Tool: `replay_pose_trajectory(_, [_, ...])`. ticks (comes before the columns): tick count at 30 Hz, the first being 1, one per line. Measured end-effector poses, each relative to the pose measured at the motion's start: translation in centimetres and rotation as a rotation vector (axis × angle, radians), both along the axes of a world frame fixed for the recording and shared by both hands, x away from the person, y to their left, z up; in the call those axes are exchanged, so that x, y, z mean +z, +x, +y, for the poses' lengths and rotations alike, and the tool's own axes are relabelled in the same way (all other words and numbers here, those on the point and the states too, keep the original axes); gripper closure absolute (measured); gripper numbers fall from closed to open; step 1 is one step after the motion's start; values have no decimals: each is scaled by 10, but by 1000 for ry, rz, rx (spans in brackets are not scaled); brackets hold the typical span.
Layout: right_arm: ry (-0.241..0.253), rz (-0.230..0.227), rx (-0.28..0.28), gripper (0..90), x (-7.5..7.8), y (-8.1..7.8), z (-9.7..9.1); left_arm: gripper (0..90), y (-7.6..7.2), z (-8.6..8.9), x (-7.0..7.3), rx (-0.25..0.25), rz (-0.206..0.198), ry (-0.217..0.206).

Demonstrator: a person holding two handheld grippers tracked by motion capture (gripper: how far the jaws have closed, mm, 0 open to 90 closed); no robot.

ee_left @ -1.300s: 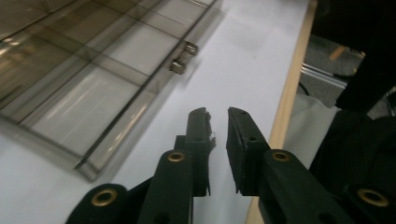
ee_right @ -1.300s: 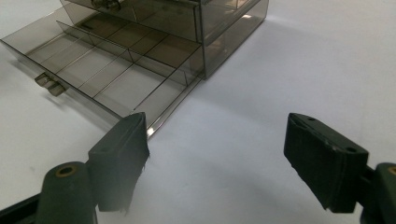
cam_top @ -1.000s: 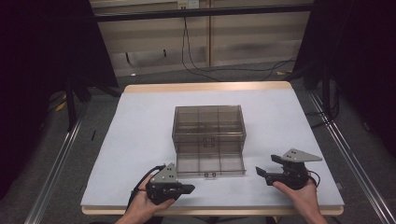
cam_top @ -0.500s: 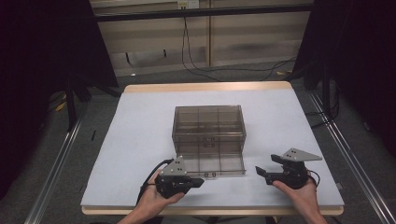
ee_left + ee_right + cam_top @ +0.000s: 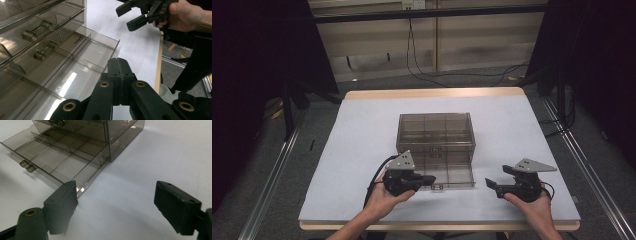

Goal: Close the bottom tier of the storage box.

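A smoky, see-through drawer cabinet (image 5: 435,132) sits near the middle of the white bench (image 5: 362,130), and its bottom drawer (image 5: 452,176) is pulled out toward six o'clock, its dividers and small front handle (image 5: 437,187) plain to see. The left tool (image 5: 430,179) lies at about seven o'clock from the cabinet, held in the person's left hand (image 5: 384,197), with its tips at the front edge of the open drawer, just beside the handle; whether they touch it I cannot tell. In the left gripper view its jaws are pressed together with nothing between them, and they hang over the drawer's compartments (image 5: 75,75). The right tool (image 5: 490,184) is at about four o'clock from the cabinet, held in the right hand (image 5: 532,205) and apart from the drawer, pointing toward nine o'clock. Its jaws have just been opening and now stand spread, with only bare bench between them; in the right gripper view the drawer's near corner (image 5: 77,188) shows just beyond the jaw at the left of that view.
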State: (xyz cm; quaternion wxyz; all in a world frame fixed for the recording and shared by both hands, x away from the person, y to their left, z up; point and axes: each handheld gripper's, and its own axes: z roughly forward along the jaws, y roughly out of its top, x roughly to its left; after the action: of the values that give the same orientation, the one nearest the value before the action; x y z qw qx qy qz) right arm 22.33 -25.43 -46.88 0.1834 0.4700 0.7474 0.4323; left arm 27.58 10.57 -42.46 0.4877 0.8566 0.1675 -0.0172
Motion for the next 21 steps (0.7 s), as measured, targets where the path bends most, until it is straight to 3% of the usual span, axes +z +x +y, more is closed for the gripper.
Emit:
replay_pose_trajectory(6, [6, 0, 0, 148, 0, 0, 0, 900, 14, -13, -8, 0, 33, -14])
replay_pose_trajectory(10, [7, -2, 2, 144, 0, 0, -1, 900, 14, -23, -23, -21, 51, 24])
replay_pose_trajectory(21, [13, -6, -2, 141, 1, -1, -1, 900, 17, -29, -34, -30, 43, 92])
